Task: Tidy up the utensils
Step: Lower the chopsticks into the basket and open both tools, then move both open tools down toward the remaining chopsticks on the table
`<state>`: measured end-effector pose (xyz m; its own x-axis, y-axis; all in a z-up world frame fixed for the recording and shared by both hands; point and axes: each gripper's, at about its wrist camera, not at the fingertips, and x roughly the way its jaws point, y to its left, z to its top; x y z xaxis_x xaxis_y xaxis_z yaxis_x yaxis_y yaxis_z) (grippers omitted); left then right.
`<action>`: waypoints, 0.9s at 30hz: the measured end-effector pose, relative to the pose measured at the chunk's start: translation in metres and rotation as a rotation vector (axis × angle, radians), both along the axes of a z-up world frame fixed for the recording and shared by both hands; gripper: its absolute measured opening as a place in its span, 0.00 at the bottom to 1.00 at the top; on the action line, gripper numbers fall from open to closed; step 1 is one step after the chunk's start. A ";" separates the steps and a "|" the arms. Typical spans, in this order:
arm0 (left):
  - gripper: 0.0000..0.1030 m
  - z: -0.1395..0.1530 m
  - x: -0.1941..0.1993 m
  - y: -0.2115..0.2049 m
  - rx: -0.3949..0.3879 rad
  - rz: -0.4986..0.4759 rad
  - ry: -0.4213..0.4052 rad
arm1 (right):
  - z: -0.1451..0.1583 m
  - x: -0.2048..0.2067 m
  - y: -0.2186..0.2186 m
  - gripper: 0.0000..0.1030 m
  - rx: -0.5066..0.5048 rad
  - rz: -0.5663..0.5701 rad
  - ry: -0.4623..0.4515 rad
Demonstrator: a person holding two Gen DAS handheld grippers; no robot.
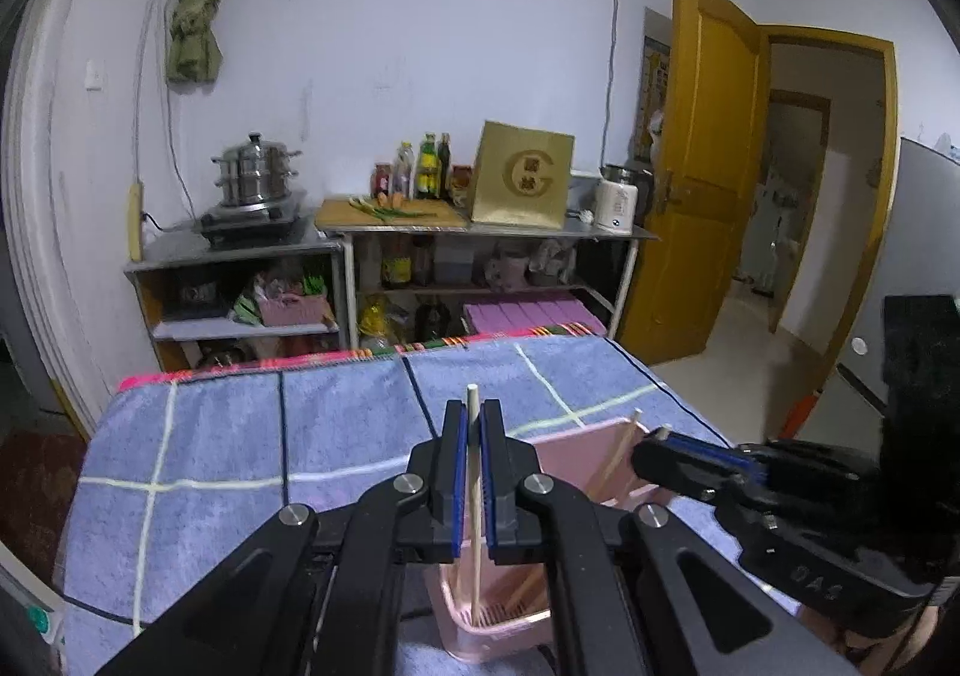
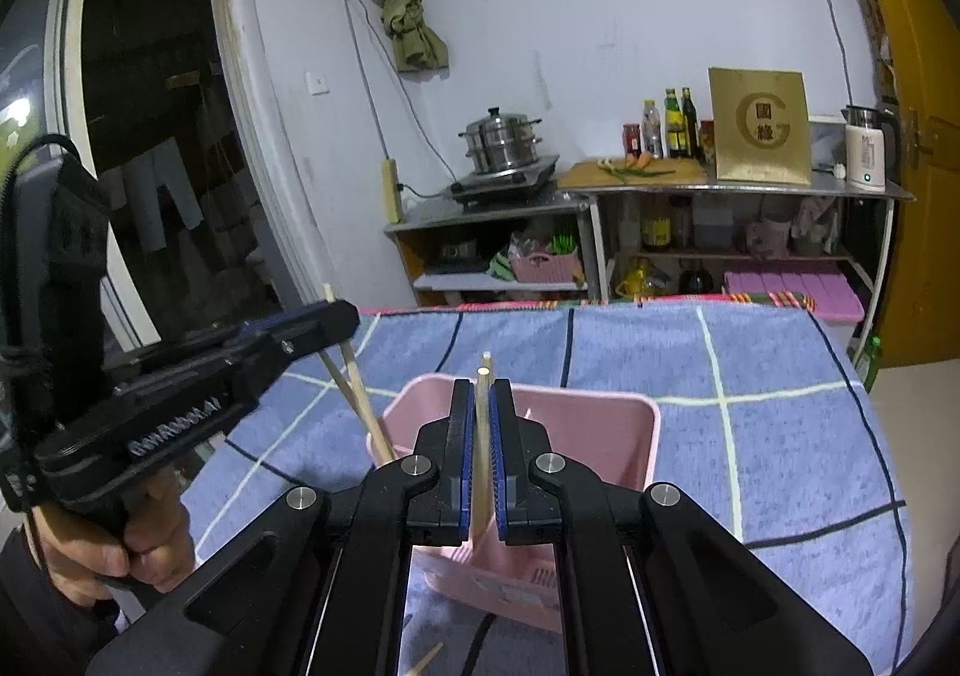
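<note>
My left gripper (image 1: 474, 412) is shut on a pale wooden chopstick (image 1: 475, 556) that stands nearly upright, its lower end inside the pink slotted utensil basket (image 1: 576, 454). In the right wrist view this gripper (image 2: 342, 316) comes in from the left over the basket's left rim, held by a hand (image 2: 120, 550). My right gripper (image 2: 483, 385) is shut on a second chopstick (image 2: 481, 472), upright over the pink basket (image 2: 588, 412). In the left wrist view it (image 1: 651, 445) is at the basket's right side. Another chopstick (image 1: 621, 445) leans inside the basket.
The basket stands on a table covered by a blue checked towel (image 2: 780, 436). A loose chopstick (image 2: 426, 658) lies near the front edge. Behind are metal shelves (image 1: 240, 250) with a steamer pot (image 1: 255, 172), bottles and a gold bag (image 1: 522, 184). A yellow door (image 1: 702, 165) stands open at right.
</note>
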<state>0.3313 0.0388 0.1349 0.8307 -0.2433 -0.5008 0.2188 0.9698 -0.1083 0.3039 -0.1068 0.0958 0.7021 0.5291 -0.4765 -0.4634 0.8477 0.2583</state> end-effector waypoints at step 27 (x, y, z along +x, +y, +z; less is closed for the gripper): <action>0.08 -0.025 -0.150 -0.002 -0.035 -0.019 -0.004 | -0.012 -0.133 -0.072 0.13 0.002 -0.061 0.002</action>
